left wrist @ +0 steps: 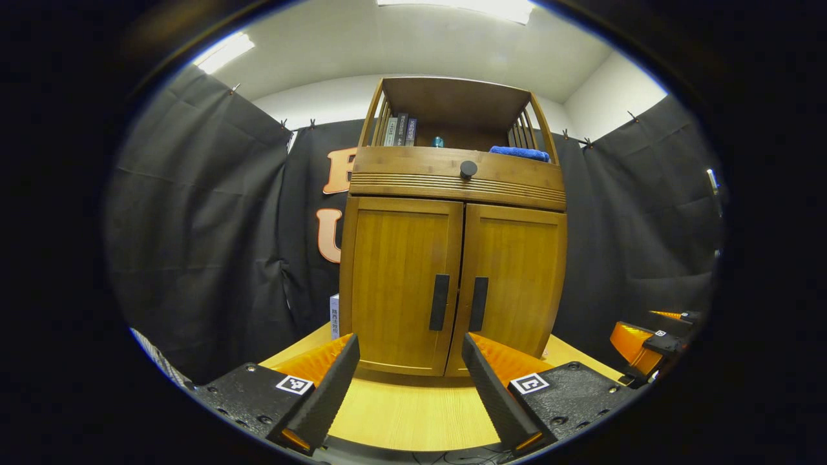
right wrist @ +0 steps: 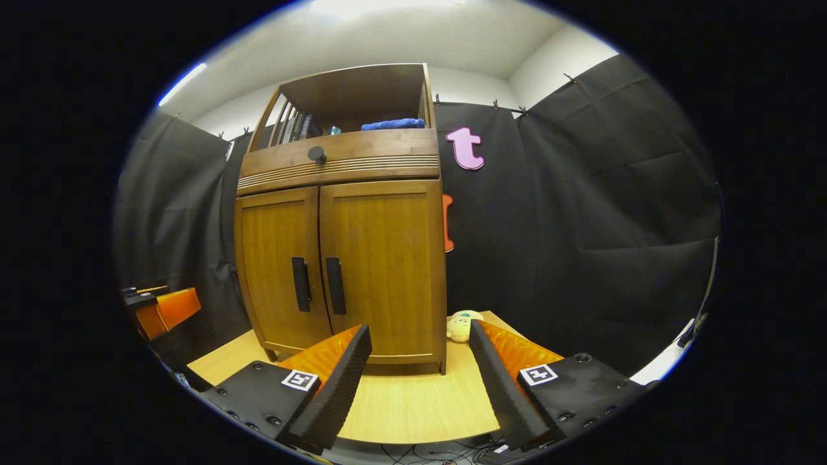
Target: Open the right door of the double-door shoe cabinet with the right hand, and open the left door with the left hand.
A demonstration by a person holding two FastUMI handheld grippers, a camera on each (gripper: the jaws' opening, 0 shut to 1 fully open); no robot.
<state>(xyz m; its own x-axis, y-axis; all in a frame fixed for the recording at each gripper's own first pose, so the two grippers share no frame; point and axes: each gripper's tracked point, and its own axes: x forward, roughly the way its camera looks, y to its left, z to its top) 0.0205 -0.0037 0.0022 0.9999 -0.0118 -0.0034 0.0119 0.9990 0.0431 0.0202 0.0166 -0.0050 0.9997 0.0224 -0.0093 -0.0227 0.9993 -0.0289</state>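
Currently hovering with left gripper (left wrist: 408, 387) and right gripper (right wrist: 417, 381) both spread wide, holding nothing, over the wooden table (right wrist: 413, 413); beyond, facing the shoe cabinet (left wrist: 452, 258), left door (left wrist: 400, 284) and right door (right wrist: 384, 268) closed.

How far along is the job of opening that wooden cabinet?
Nothing is done: the right door and left door are both shut. Nothing is in hand either; the right tool and left tool are open, short of the cabinet. Both doors are left, by their dark handles.
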